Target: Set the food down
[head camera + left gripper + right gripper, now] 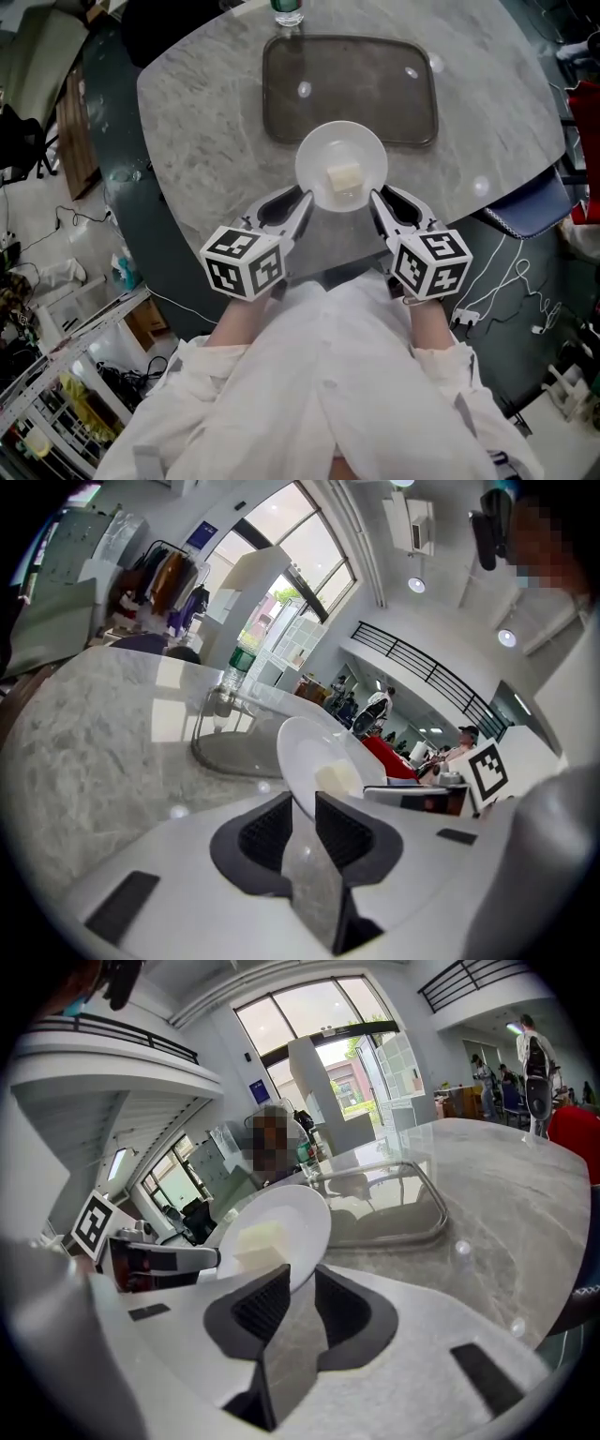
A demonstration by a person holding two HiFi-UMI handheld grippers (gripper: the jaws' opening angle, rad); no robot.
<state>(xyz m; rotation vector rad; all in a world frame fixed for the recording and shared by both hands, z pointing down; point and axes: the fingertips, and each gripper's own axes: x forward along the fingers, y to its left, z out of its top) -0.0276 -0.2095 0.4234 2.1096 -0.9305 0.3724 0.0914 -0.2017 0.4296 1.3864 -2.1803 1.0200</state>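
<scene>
The left gripper point(302, 199) is pinching the left edge of a white plate point(340, 164). The right gripper point(375, 199) is pinching the right edge. In each gripper view the two dark jaws are squeezing the thin rim, with only the rim between them.

A little pale block of food point(344, 177) is sitting on the plate, near the middle (it is cream coloured and square). The plate is looking flat and level between the two grippers.

The plate is hanging over a grey marble table point(206, 112), right at the near edge of a dark tray point(281, 103). It is looking lifted up off the table. A bottle point(288, 11) is standing past the far side of the tray.
</scene>
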